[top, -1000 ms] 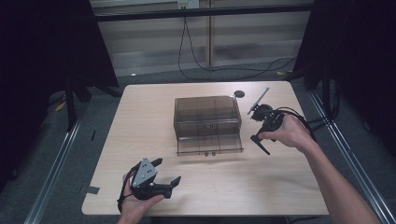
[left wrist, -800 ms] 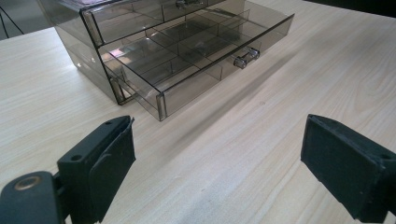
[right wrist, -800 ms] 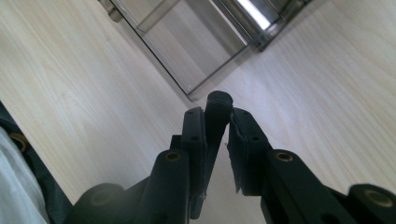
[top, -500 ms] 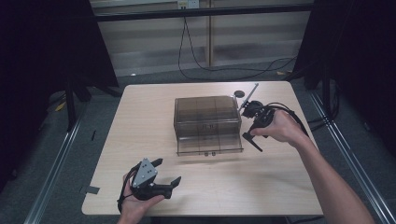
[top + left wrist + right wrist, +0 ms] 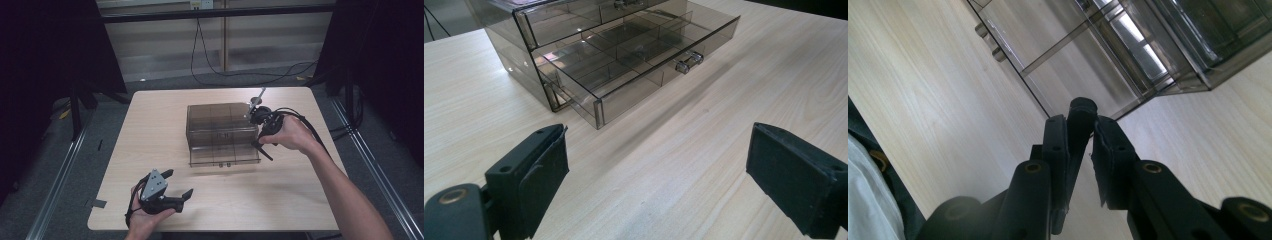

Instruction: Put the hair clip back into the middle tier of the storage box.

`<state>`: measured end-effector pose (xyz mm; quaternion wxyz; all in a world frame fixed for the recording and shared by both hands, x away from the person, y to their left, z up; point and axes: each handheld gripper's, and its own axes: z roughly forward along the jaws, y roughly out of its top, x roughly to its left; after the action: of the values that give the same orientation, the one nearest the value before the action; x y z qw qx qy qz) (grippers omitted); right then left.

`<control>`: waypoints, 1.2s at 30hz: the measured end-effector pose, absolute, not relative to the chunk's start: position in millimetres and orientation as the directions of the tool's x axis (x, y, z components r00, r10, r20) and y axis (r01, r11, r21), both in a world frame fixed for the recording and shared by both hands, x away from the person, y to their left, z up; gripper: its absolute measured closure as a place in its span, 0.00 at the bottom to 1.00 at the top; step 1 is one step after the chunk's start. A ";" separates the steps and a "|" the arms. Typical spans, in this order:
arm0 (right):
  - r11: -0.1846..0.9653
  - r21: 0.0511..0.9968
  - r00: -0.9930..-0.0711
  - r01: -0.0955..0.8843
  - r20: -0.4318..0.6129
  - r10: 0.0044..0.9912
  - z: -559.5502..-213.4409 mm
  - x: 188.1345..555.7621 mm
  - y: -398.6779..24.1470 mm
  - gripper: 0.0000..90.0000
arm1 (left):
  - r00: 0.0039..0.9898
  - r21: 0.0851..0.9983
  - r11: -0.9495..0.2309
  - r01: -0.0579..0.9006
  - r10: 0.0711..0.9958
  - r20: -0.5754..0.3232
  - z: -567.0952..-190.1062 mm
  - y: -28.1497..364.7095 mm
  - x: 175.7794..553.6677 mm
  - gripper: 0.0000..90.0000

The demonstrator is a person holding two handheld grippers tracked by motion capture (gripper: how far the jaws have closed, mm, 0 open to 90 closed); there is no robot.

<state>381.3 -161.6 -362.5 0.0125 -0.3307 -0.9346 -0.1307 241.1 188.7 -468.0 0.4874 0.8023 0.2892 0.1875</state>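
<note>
Your left gripper is resting released near the table's front edge, jaws spread wide with nothing between them. Ahead of it, the smoky drawer box is sitting with its lower drawer pulled out. Beyond, just beside that drawer's corner, your right gripper is clenching a slim black tool.

A pale wood-grain desk with rounded corners stands on grey floor. Black curtains hang at the left and at the right. A black cable drops from a wall socket and trails across the floor behind the desk. Metal rails run along both sides. A dark strip of tape lies near the desk's front left corner.
</note>
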 end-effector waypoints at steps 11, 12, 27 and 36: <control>0.767 0.235 -0.801 0.597 0.120 0.587 -364.5 385.8 -142.4 0.86 | 0.760 0.894 -0.350 0.280 0.649 0.016 -468.2 189.0 241.1 0.11; 0.771 0.228 -0.803 0.594 0.116 0.584 -363.5 386.4 -140.7 0.86 | 0.760 0.894 -0.350 0.280 0.649 0.016 -468.2 189.0 241.1 0.11; 0.799 0.223 -0.829 0.559 0.124 0.545 -362.5 395.0 -117.2 0.86 | 0.758 0.891 -0.353 0.284 0.652 0.017 -468.0 190.0 241.0 0.11; 0.813 0.214 -0.840 0.542 0.124 0.528 -367.2 399.7 -102.6 0.86 | 0.759 0.894 -0.350 0.280 0.651 0.017 -467.8 190.9 241.2 0.11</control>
<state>399.7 -102.6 -367.2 0.0292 -0.2813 -0.9515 -0.1208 241.2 190.9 -467.8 0.4902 0.7995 0.2910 0.1893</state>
